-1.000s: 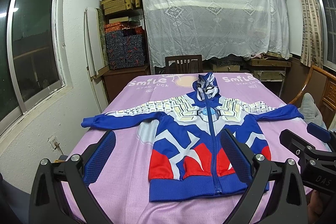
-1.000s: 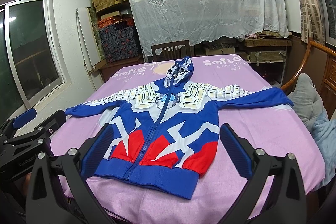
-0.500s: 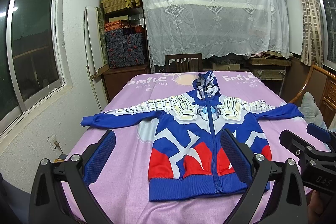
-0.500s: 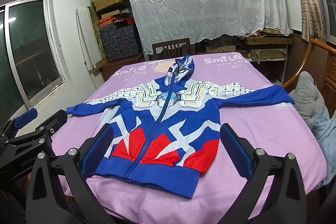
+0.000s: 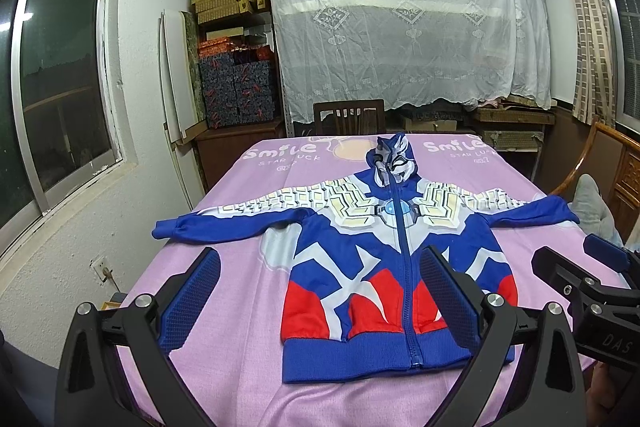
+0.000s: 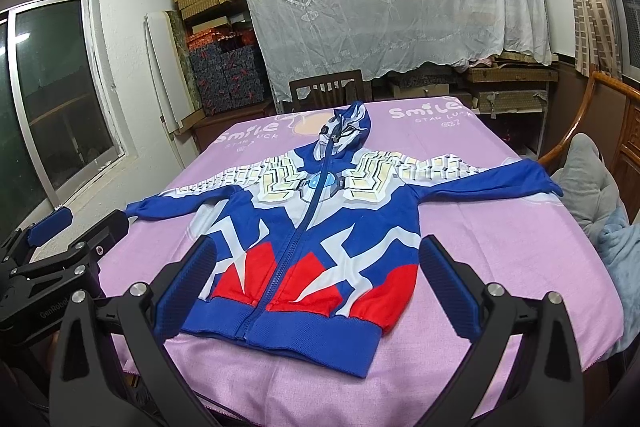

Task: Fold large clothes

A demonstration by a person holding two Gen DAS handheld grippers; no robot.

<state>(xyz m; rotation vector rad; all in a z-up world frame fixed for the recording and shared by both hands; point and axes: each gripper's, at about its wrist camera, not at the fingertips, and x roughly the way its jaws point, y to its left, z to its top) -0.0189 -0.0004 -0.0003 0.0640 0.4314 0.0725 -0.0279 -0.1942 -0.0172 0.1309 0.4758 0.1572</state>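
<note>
With my left gripper (image 5: 320, 297) and right gripper (image 6: 318, 291) both spread wide and empty above the near table (image 5: 224, 307) edge, I judge the hoodie (image 5: 384, 267) lying flat there soft and light, best pinched at a sleeve cuff (image 5: 164, 229)

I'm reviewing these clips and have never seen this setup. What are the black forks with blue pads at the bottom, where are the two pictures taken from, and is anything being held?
Each picture comes from a camera mounted on a hand-held gripper, looking forward along its two fingers. The black forks with blue pads are those fingers. One view shows the left gripper, the other the right gripper; each also glimpses the other at its edge. Both are open and hold nothing. Ahead, a blue, red and white zip-up hoodie lies flat, front up, sleeves spread, on a table with a purple cloth. No fold has been made so far.
</note>
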